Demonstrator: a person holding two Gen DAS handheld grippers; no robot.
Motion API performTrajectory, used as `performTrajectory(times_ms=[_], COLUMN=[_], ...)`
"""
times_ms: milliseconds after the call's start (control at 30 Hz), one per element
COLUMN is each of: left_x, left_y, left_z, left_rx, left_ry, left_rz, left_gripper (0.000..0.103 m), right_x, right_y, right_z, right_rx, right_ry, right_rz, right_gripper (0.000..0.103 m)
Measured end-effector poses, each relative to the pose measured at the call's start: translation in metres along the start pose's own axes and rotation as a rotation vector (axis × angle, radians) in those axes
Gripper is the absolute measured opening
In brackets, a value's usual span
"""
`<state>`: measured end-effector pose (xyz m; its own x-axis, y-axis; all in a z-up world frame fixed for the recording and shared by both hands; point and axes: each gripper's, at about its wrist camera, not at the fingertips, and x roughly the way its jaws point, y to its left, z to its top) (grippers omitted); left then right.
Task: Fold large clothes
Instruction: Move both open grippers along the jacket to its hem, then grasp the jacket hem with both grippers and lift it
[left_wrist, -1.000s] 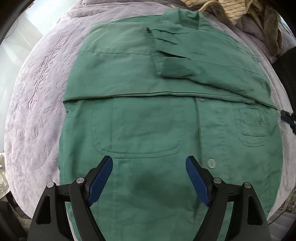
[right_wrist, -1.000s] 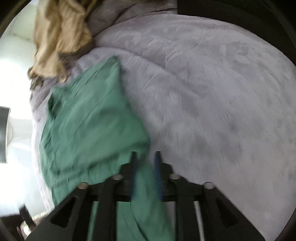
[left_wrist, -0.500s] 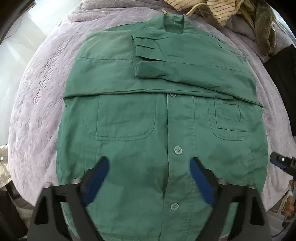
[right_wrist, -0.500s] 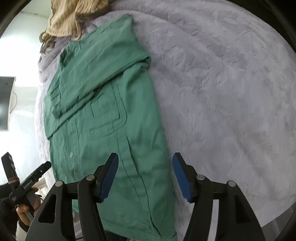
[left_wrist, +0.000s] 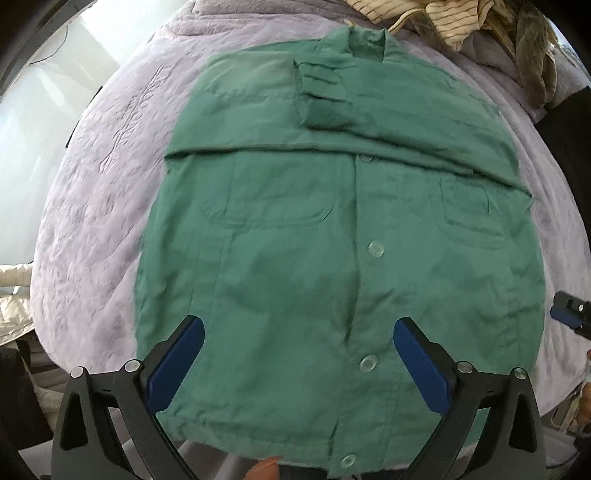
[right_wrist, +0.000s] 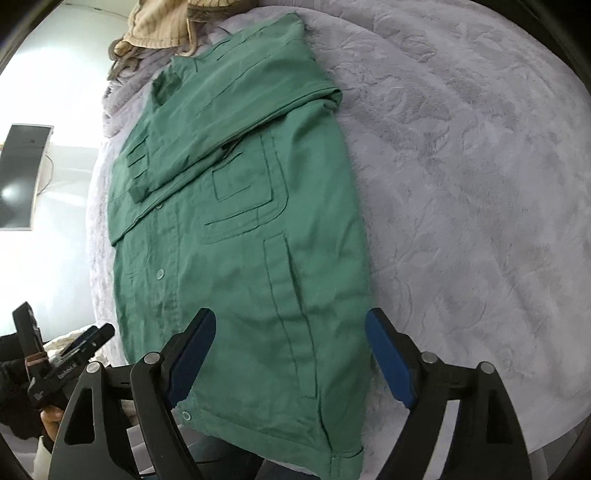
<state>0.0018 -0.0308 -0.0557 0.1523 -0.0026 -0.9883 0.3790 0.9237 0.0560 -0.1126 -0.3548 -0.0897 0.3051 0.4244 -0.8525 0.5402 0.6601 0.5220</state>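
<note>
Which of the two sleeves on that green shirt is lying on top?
The sleeve with the pleated cuff, in the left view running in from the right shoulder, lies on top of the green shirt. The other sleeve lies flat beneath its cuff.

Bare lilac blanket (right_wrist: 461, 184) open at 3 o'clock of green shirt (right_wrist: 240, 240); clothes heap (left_wrist: 480, 22) blocks 12 o'clock.

Bright daylight from the left, soft shadows, slight blur, fisheye-warped edges.
</note>
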Motion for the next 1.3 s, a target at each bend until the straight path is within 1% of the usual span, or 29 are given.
performTrajectory(times_ms=[133, 233, 267, 367, 467, 533, 633, 700, 733, 767, 867, 900, 933, 967, 1033, 1100, 1167, 1200, 1233, 1267, 1300], left_x=[0.000, 0.010, 0.014, 0.025, 0.037, 0.049, 0.070, 0.081, 0.085, 0.087, 0.087, 0.087, 0.089, 0.090, 0.096, 0.098, 0.097, 0.094, 0.091, 0.088, 0.084], left_y=[0.028, 0.056, 0.065, 0.093, 0.121, 0.138, 0.149, 0.148, 0.147, 0.146, 0.142, 0.142, 0.144, 0.148, 0.153, 0.156, 0.156, 0.156, 0.157, 0.159, 0.159], left_z=[-0.014, -0.024, -0.028, -0.040, -0.052, -0.060, -0.069, -0.074, -0.077, -0.079, -0.082, -0.083, -0.084, -0.087, -0.092, -0.098, -0.100, -0.101, -0.102, -0.101, -0.102], left_rx=[-0.031, -0.053, -0.059, -0.081, -0.118, -0.146, -0.130, -0.105, -0.096, -0.088, -0.056, -0.058, -0.064, -0.071, -0.085, -0.090, -0.091, -0.096, -0.100, -0.100, -0.097], left_ry=[-0.003, 0.030, 0.042, 0.063, 0.071, 0.092, 0.136, 0.167, 0.179, 0.183, 0.170, 0.167, 0.169, 0.176, 0.209, 0.213, 0.207, 0.199, 0.189, 0.183, 0.179], left_rz=[0.003, 0.034, 0.033, 0.006, -0.027, -0.066, -0.107, -0.128, -0.151, -0.170, -0.182, -0.190, -0.204, -0.217, -0.240, -0.246, -0.245, -0.247, -0.246, -0.245, -0.249], left_gripper=[0.103, 0.103, 0.103, 0.103, 0.103, 0.103, 0.103, 0.103, 0.103, 0.103, 0.103, 0.103, 0.103, 0.103, 0.103, 0.103, 0.102, 0.097, 0.090, 0.071, 0.039], right_x=[0.002, 0.002, 0.002, 0.002, 0.010, 0.019, 0.036, 0.042, 0.042, 0.042, 0.041, 0.042, 0.045, 0.048, 0.061, 0.072, 0.074, 0.073, 0.072, 0.069, 0.067], right_y=[-0.005, -0.019, -0.023, -0.042, -0.054, -0.057, -0.053, -0.044, -0.039, -0.033, -0.019, -0.015, -0.011, -0.010, -0.008, -0.008, -0.010, -0.008, -0.008, -0.005, -0.004], right_z=[-0.017, -0.035, -0.039, -0.062, -0.087, -0.105, -0.121, -0.127, -0.128, -0.127, -0.127, -0.127, -0.126, -0.126, -0.126, -0.128, -0.126, -0.126, -0.126, -0.124, -0.122], right_rx=[0.019, 0.065, 0.079, 0.158, 0.239, 0.278, 0.321, 0.325, 0.322, 0.323, 0.332, 0.331, 0.330, 0.329, 0.326, 0.341, 0.365, 0.375, 0.374, 0.369, 0.367], right_ry=[0.022, 0.022, 0.020, 0.006, 0.010, 0.017, 0.039, 0.032, 0.028, 0.022, 0.008, 0.009, 0.017, 0.025, 0.055, 0.070, 0.064, 0.054, 0.045, 0.033, 0.034], right_rz=[-0.005, -0.016, -0.017, 0.003, 0.056, 0.094, 0.147, 0.156, 0.177, 0.232, 0.414, 0.459, 0.469, 0.452, 0.374, 0.324, 0.316, 0.312, 0.313, 0.315, 0.320], right_gripper=[0.085, 0.085, 0.085, 0.086, 0.086, 0.086, 0.085, 0.086, 0.086, 0.086, 0.086, 0.086, 0.086, 0.086, 0.086, 0.086, 0.086, 0.084, 0.072, 0.054, 0.008])
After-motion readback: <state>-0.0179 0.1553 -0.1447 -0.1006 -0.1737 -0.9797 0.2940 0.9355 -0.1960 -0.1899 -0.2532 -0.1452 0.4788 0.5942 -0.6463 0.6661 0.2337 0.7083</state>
